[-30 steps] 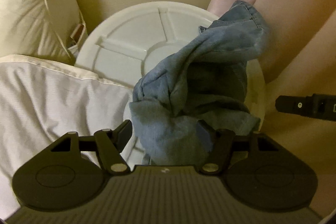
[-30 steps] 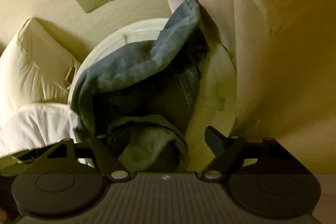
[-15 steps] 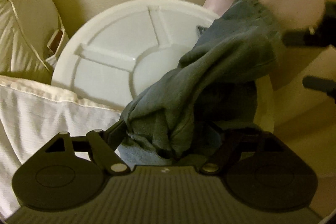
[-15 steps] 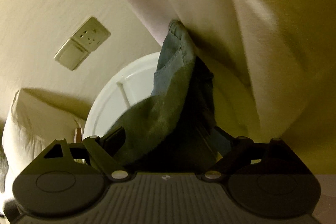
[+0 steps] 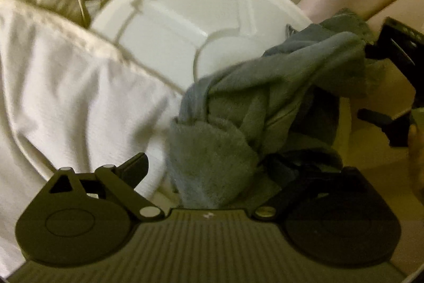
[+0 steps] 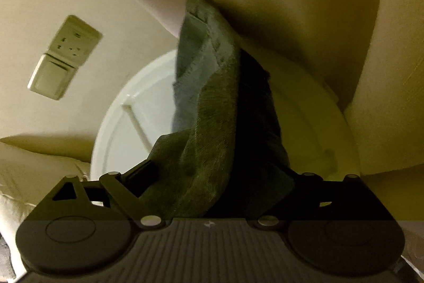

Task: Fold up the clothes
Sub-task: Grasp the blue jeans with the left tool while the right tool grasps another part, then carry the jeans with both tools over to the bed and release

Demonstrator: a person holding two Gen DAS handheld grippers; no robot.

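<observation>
in the left wrist view we see our left gripper (image 5: 209,171) at the bottom of the frame, its jaws spread wide and just opened further. the crumpled blue-grey garment (image 5: 265,108) bunches between them, but the left finger (image 5: 135,169) stands clear of the cloth with white showing in the gap; the right finger is lost in shadow under the folds. we read this gripper as released, the cloth merely lying in its mouth. the garment sits on the right half of a round white table (image 5: 185,17), trailing toward the upper right. a white pillow (image 5: 66,97) fills the left of the frame. at the right edge the right gripper (image 5: 392,86) shows as a dark shape, beside the garment's far end.

in the right wrist view the right gripper (image 6: 212,177) fills the bottom of the frame, jaws wide and lately opening too. the garment (image 6: 206,108) runs as a long rope from the gap between the jaws up to the top centre, against a pale curtain (image 6: 291,4). the cloth is much narrower than the gap, so we judge nothing is pinched. a wall socket (image 6: 65,57) sits at the upper left.

we judge the fold itself has not begun: the garment is still a twisted heap. next, each gripper needs a clean edge or corner, then a pull apart to spread it flat.
</observation>
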